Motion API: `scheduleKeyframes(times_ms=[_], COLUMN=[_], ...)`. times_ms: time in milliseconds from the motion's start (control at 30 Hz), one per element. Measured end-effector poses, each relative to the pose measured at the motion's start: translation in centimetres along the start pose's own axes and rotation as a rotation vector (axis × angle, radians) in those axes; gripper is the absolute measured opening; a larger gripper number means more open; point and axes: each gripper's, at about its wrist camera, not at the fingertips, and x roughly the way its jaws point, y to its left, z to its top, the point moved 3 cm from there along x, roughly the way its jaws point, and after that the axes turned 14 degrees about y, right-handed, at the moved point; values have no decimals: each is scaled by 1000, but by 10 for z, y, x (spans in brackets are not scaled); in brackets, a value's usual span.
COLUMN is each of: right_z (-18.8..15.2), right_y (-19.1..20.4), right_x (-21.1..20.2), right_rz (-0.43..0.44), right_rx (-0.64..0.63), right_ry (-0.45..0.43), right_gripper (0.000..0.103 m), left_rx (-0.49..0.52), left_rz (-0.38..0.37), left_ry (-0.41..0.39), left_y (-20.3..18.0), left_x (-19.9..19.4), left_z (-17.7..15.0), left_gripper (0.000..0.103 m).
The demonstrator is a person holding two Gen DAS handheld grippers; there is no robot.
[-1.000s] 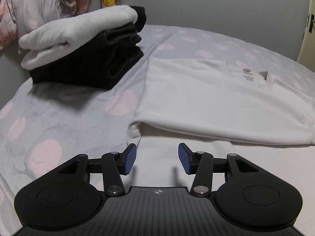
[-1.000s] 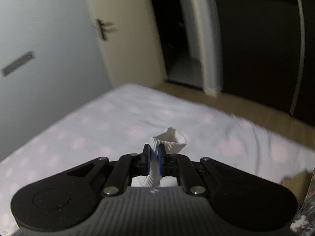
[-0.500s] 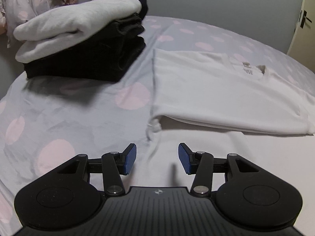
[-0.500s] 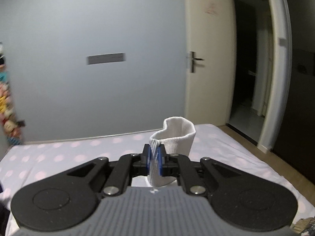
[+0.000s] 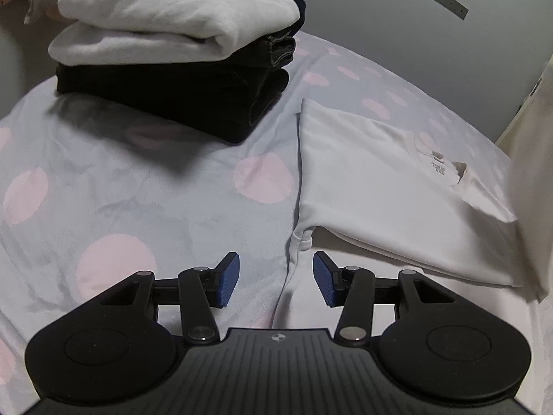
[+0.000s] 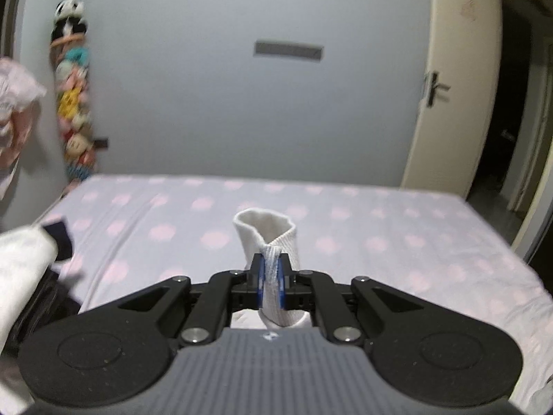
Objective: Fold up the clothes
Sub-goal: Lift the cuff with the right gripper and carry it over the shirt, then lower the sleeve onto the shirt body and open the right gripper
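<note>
While the white top [image 5: 390,186] lies half-folded at right of centre in the left view, its ribbed cuff [image 6: 273,242] sits clamped in the right gripper [image 6: 271,288], dead centre of the right view, jaws closed tight on the knit. The left gripper [image 5: 274,282] hovers low in its frame, jaws apart and empty, straddling the top's near corner without touching it. To do this fold well, I'd say carry the sleeve straight across the body, keep it taut, and lay it square to the edge before letting go; the left could pin that corner. A folded pile [image 5: 179,55], white on black, sits upper left on the spotted bed [image 5: 114,186]. The sleeve rising at the far right edge is cut off, and the right view is blurred at its left side.
</note>
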Motion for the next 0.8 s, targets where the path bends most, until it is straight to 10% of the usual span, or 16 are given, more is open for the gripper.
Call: scheduleKeyframes(times_ms=[567, 800], right_z=[-159, -185], right_y=[141, 132], right_x=[121, 134], right_rz=[252, 376], right_rx=[-134, -99], right_ry=[329, 409], right_gripper=[10, 29], left_rx=[-16, 23], left_rz=[9, -50], left_ry=[39, 7], left_y=[21, 17], left_x=[13, 12], left_z=[10, 8], left_gripper=[55, 55])
